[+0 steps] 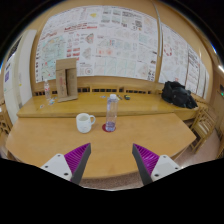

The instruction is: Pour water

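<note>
The tool (110, 160) hangs over the near edge of a wooden table (60, 140), its two fingers spread wide apart with nothing between them. The purple pads (146, 157) face each other across bare tabletop.

Well beyond the fingertips, toward the far side of this table, stands a clear plastic water bottle (111, 113), upright, with a pale cap on top and a label band around its middle. Just beside it sits a white mug (85, 122), also upright, its handle turned toward the bottle. The two are near each other but not touching. Neither one is in contact with the tool.

Behind them runs a second, longer table (135, 104) set against the wall. On it there's a cardboard box (66, 78) standing upright, with another small bottle (47, 92) next to it, and at the other end a black bag (180, 95) slumped on the surface. The wall above is covered in printed posters (100, 42) full of small coloured panels, too fine to read. A wooden chair back (206, 125) shows off to the side of the near table.
</note>
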Tool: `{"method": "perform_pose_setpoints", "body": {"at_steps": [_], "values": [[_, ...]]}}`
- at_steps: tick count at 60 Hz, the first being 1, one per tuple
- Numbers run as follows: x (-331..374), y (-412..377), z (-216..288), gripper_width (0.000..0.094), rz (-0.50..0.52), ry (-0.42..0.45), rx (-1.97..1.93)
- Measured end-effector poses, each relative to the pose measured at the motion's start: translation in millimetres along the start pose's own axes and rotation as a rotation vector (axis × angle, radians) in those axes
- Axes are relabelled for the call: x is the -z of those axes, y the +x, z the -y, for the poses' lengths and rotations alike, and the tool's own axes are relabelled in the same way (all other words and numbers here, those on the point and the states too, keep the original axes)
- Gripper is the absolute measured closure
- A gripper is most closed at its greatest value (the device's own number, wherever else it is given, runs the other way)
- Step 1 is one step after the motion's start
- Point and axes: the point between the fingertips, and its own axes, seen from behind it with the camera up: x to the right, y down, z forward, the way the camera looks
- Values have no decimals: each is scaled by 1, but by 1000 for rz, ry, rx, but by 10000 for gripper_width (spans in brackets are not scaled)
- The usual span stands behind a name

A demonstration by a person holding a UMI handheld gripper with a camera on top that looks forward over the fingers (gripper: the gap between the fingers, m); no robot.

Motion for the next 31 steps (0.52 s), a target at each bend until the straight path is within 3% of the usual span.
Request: {"method": "perform_pose_setpoints", "body": {"at_steps": [13, 31], "values": [[77, -11, -4, 86, 19, 26, 15], [105, -9, -3, 85, 20, 46, 24]]}}
